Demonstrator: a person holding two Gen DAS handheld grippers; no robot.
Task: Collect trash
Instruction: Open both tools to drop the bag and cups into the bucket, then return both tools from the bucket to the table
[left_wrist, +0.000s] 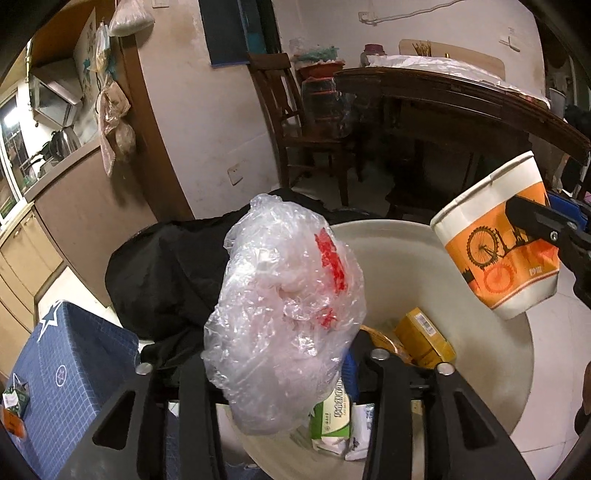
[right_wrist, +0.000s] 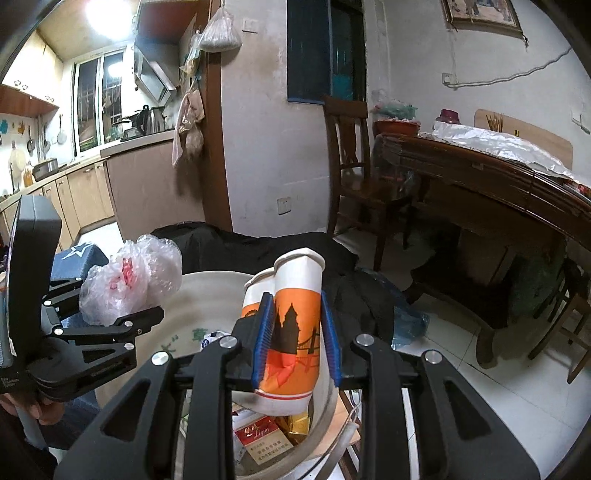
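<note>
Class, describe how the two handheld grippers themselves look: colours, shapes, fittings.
Both are matte black, built from angular linkage bars with triangular cut-outs and round silver pivot pins. The right gripper has ribbed blue pads lining its fingers. The left gripper carries a boxy black housing behind its linkage. No cables or sleeves show.

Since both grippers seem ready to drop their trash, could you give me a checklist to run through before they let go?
1. Right gripper clamps the paper cup, squeezed between its pads: ok.
2. Left gripper holds the plastic bag: ok, though the fingertips are hidden behind it.
3. Cup is over the white bucket: ok.
4. Bag is over the bucket opening: cannot tell; it hangs near the rim beside the black cloth.
5. Room left inside above the cigarette boxes: ok.
6. The two grippers stay apart: ok.
</note>
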